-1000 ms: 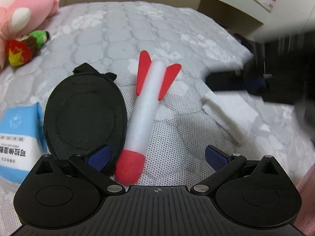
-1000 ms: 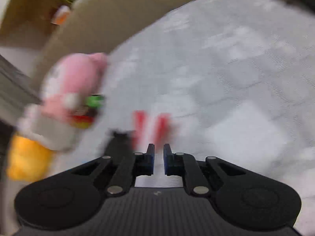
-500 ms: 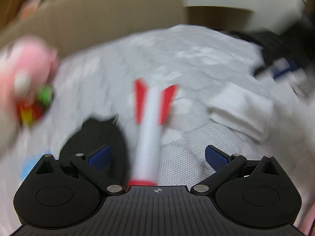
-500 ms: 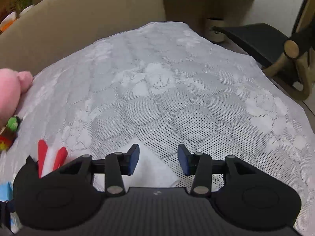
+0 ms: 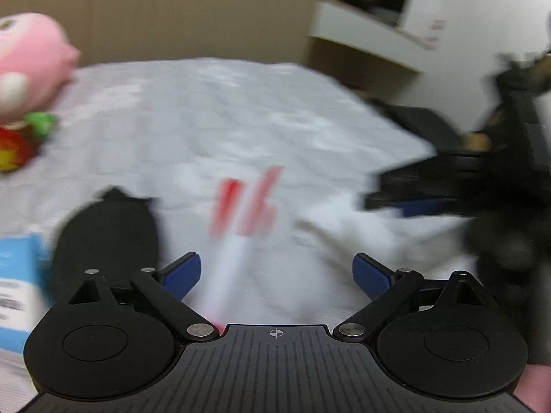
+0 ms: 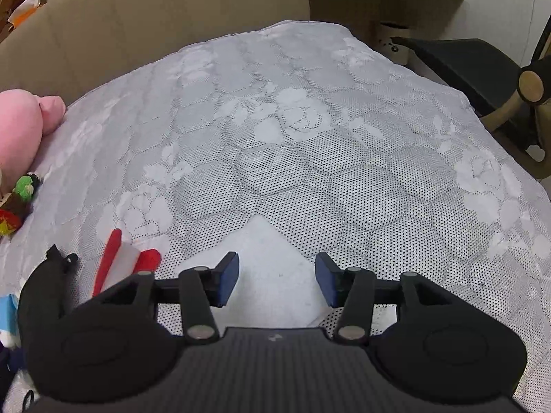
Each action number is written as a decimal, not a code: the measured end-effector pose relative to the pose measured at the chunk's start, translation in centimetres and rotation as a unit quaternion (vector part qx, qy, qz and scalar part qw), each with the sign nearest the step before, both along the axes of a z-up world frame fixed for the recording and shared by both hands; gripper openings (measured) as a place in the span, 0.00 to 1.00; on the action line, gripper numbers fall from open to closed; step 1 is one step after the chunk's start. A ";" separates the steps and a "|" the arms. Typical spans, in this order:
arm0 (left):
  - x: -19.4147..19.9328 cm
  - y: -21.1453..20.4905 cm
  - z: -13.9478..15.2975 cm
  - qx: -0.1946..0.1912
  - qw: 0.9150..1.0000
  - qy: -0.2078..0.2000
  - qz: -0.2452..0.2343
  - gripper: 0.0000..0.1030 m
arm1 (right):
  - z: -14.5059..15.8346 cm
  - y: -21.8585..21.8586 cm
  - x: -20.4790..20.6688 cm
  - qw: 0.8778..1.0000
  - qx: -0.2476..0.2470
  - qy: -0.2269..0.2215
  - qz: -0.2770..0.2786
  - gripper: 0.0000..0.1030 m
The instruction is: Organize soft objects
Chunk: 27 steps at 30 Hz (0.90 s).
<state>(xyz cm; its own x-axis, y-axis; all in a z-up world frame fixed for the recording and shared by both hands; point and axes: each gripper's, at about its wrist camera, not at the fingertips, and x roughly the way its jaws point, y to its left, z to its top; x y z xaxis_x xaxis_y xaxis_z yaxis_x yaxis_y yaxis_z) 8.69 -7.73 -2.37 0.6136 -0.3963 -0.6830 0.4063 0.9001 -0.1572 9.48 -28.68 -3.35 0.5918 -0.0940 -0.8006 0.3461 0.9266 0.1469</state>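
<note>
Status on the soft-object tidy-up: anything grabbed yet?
Nothing looks sorted or held. Right gripper is opening above the white folded cloth; left gripper is closing, pads clear of the foam rocket. Black pouch and pink plush still lie loose on the bed.

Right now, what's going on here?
A person with two handheld grippers is sorting soft things on a bed. The right gripper, jaws opening, hovers over a white folded cloth, gripping nothing. The left gripper, jaws closing, straddles a red-and-white foam rocket without pinching it. A black pouch lies beside the rocket.
</note>
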 end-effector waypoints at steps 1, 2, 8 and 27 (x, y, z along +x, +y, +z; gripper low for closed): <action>0.4 0.1 -0.3 0.017 1.000 0.000 0.008 0.95 | 0.0 0.1 0.1 1.000 0.000 -0.001 0.002 0.51; 0.7 0.2 -0.6 0.030 0.999 0.003 0.010 0.95 | 0.0 0.1 0.1 1.000 -0.002 -0.002 0.004 0.50; 0.3 -1.6 -3.0 0.081 0.995 0.045 -0.045 0.39 | -0.5 0.6 1.0 0.999 -0.026 0.009 0.026 0.53; 1.2 2.5 -1.9 0.045 0.991 0.125 0.017 0.61 | -2.4 3.0 1.6 0.994 -0.023 0.032 0.100 0.09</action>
<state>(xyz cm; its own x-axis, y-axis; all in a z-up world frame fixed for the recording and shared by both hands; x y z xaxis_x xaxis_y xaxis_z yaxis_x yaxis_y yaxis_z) 9.94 -5.19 -4.29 0.4337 -0.3080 -0.8468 0.3334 0.9279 -0.1668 11.05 -25.63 -5.79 0.5510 -0.0166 -0.8344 0.1621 0.9829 0.0875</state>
